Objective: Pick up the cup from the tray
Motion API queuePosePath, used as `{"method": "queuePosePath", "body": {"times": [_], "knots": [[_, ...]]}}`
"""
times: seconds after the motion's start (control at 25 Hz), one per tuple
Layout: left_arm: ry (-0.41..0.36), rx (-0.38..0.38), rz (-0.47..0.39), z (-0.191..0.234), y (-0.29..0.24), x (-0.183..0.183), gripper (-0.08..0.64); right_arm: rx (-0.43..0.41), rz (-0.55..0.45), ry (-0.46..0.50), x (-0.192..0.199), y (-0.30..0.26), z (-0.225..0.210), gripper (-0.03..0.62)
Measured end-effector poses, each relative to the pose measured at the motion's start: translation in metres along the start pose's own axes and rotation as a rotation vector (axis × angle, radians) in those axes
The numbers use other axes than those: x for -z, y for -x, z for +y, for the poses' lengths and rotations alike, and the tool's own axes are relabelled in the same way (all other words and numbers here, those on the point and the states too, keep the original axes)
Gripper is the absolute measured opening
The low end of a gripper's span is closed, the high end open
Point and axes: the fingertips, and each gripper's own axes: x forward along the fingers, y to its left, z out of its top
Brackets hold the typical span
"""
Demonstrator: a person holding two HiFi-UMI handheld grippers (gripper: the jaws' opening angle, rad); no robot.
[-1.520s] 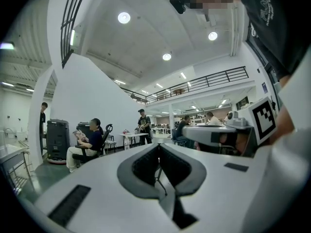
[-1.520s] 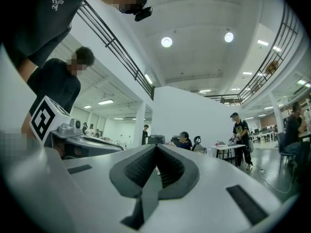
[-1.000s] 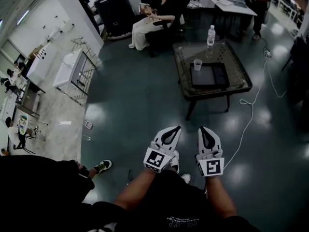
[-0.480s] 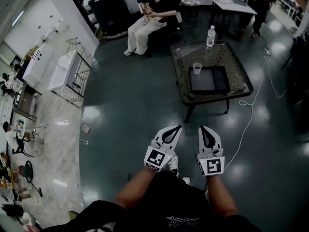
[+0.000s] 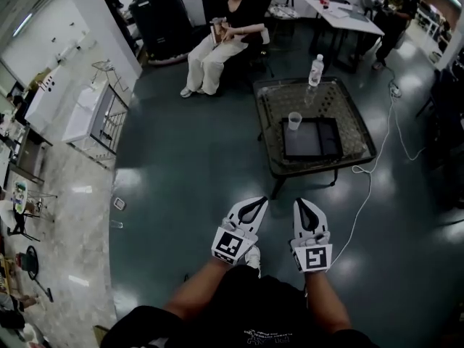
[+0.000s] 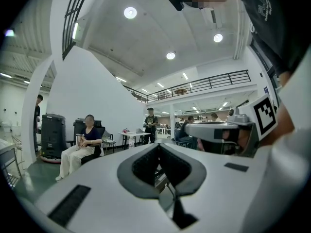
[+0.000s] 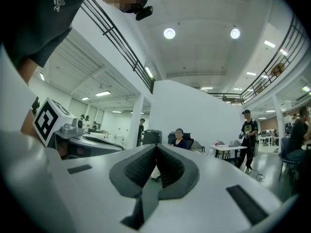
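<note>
A: While checking the left gripper [image 5: 255,203]: logging jaws pressed together, pinching nothing.
B: Placing the cup [image 5: 294,120] upright at the far left corner of the tray [image 5: 315,140], on the glass table [image 5: 351,118], well apart from both grippers.
A: Logging the right gripper [image 5: 304,203] likewise: jaws pressed together, empty.
</note>
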Motion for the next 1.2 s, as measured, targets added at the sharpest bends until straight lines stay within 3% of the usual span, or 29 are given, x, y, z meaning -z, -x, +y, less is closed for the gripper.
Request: {"method": "queuePosePath", "body": {"times": [0.64, 1.2], "knots": [[0.003, -0.012, -0.027, 0.040, -0.021, -0.010, 0.009, -0.001, -0.022, 0.000, 0.001, -0.040, -0.011, 0.009], [-0.005, -0.050, -0.001, 0.067, -0.077, -0.007, 0.009, -0.064, -0.022, 0.000, 0.010, -0.080, -0.044, 0.009]]}}
